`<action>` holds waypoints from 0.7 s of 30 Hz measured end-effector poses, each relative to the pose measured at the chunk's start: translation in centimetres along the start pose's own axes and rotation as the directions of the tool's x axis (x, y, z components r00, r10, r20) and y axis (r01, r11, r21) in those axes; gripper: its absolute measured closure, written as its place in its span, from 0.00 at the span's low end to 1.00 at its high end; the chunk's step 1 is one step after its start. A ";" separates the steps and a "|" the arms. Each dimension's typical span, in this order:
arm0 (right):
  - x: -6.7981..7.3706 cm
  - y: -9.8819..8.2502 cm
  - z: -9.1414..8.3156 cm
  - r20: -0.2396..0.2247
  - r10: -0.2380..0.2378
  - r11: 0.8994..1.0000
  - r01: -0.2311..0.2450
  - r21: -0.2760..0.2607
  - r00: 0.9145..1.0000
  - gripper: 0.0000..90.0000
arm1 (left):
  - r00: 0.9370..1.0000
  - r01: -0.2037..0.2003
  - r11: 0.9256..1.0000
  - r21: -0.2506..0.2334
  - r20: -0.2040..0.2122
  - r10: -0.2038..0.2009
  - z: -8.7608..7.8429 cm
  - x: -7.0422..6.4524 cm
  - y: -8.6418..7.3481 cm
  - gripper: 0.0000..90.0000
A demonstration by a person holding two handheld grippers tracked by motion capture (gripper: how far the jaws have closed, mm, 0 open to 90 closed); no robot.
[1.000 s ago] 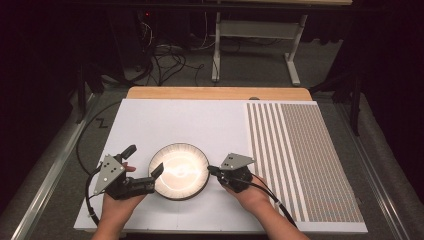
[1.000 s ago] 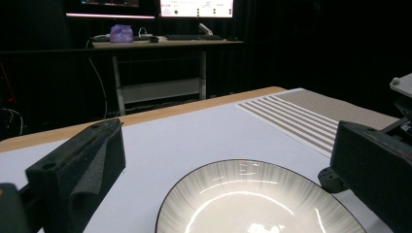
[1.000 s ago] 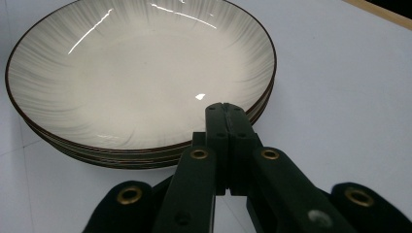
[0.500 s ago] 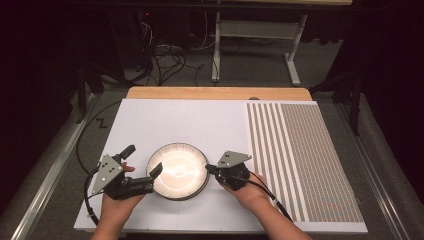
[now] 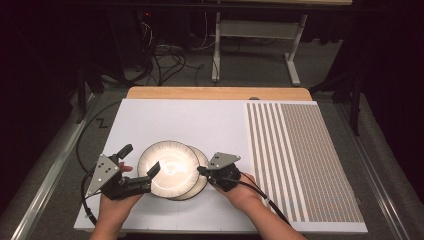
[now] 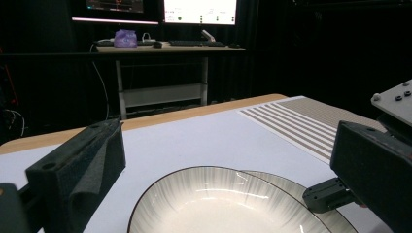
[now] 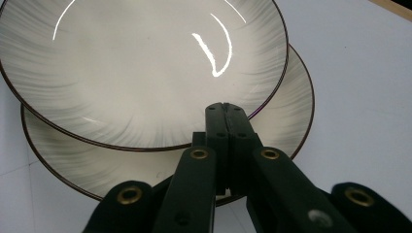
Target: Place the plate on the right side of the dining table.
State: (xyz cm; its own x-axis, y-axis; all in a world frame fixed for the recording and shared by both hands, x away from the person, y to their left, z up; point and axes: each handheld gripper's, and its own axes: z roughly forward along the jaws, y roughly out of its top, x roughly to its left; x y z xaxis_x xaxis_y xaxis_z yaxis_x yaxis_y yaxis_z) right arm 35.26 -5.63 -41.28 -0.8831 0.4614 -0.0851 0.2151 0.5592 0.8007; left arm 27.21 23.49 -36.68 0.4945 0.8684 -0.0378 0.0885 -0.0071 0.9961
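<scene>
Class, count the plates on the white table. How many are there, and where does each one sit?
2. The upper plate lies shifted toward the left gripper; the lower plate lies under it, showing beside the right gripper. More could hide beneath.

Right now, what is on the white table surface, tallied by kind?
Plates: 2, upper plate shifted off the lower plate
Handheld grippers: 2, left gripper and right gripper
Striped mat: 1
Total: 5

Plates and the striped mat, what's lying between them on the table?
Nothing but bare white board between the plates and the striped mat, in the high view.
</scene>
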 end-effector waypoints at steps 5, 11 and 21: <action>0.4 0.1 0.4 -0.018 -0.006 1.000 0.006 -0.005 1.000 1.00 | 1.000 0.003 1.000 0.000 -0.002 -0.003 0.0 0.0 0.0 0.00; 1.1 0.3 1.1 -0.032 -0.012 1.000 0.011 -0.007 0.999 1.00 | 1.000 0.000 1.000 0.000 -0.004 0.000 0.0 0.0 0.0 0.00; 1.3 0.4 1.7 -0.039 -0.009 1.000 0.008 -0.010 0.999 1.00 | 1.000 0.004 1.000 0.006 -0.010 -0.004 -0.1 0.2 0.0 0.00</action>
State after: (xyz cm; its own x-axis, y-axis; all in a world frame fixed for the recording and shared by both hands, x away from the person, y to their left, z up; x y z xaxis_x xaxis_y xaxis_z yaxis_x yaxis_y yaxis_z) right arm 34.94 -3.59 -42.09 -0.9004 0.4295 -0.0690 0.2036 0.5561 0.8058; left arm 27.18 23.72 -36.66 0.4852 0.8734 -0.0409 0.0952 -0.0063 0.9954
